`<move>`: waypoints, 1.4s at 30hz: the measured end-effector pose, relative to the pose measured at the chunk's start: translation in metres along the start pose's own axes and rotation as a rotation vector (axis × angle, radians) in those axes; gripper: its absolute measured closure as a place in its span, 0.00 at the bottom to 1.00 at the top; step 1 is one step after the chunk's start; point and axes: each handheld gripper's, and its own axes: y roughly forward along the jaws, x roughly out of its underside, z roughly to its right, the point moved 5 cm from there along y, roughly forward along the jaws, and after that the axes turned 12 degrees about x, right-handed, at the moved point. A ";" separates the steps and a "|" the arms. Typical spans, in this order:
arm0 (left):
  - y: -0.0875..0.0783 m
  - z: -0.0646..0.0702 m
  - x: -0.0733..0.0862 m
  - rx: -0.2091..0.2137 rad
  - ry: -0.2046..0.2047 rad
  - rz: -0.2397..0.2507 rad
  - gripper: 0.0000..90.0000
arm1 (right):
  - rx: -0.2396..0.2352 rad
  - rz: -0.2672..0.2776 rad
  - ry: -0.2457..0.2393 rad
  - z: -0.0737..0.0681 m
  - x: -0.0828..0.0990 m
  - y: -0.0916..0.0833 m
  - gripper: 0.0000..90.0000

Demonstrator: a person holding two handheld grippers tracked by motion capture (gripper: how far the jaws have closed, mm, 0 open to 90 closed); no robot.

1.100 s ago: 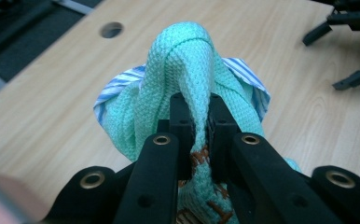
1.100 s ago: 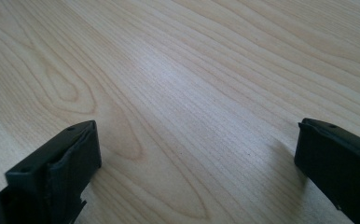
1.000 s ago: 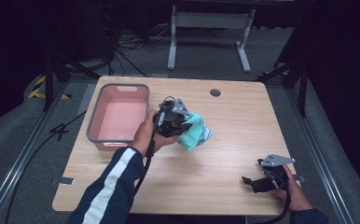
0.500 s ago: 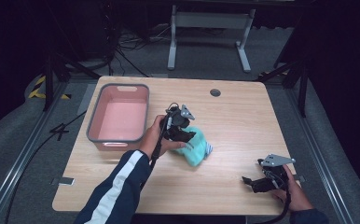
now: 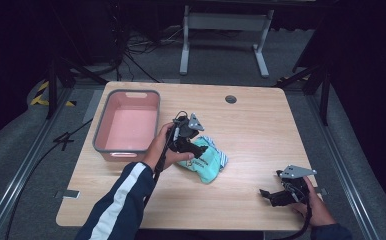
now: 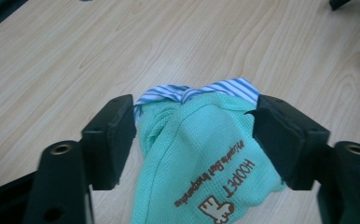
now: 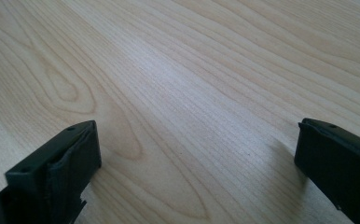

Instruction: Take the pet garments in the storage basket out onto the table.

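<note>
The jaws of the left gripper [image 6: 194, 140] stand wide apart on either side of a mint-green mesh garment [image 6: 201, 172], the fabric bunched in the gap between them and close against both inner faces, with no clear sign that they are pressing it; the jaws of the right gripper [image 7: 197, 163] are likewise spread wide, with nothing between them but bare wood grain. In the left gripper view the garment shows brown printed lettering and a small brown emblem near the bottom edge, and a blue-and-white striped trim [image 6: 215, 89] peeks out at its far end, resting on the table. From the high view, the garment [image 5: 207, 161] lies crumpled near the middle of the light wooden table [image 5: 261, 125], just right of a pink bin with a grey rim [image 5: 101, 135], which stands at the table's left side. The left gripper [image 5: 193, 150] sits over the garment's left part, held by the person's left hand [image 5: 160, 150], whose dark sleeve carries a white stripe [image 5: 126, 192]. The right gripper [image 5: 268, 196] rests low near the table's front right corner, held in the right hand [image 5: 315, 202], well apart from the garment.
</note>
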 end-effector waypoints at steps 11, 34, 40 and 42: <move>-0.018 0.005 0.002 -0.044 0.032 0.008 0.28 | 0.000 0.000 0.000 0.000 0.000 0.000 0.01; -0.060 0.024 0.037 -0.054 0.133 -0.017 0.29 | 0.000 0.000 0.000 0.000 0.000 0.000 0.01; -0.073 0.029 0.055 -0.058 0.143 -0.037 0.29 | 0.000 0.000 0.000 0.000 0.000 0.000 0.01; -0.077 0.030 0.063 -0.061 0.144 -0.040 0.29 | 0.000 0.000 0.000 0.000 0.000 0.000 0.01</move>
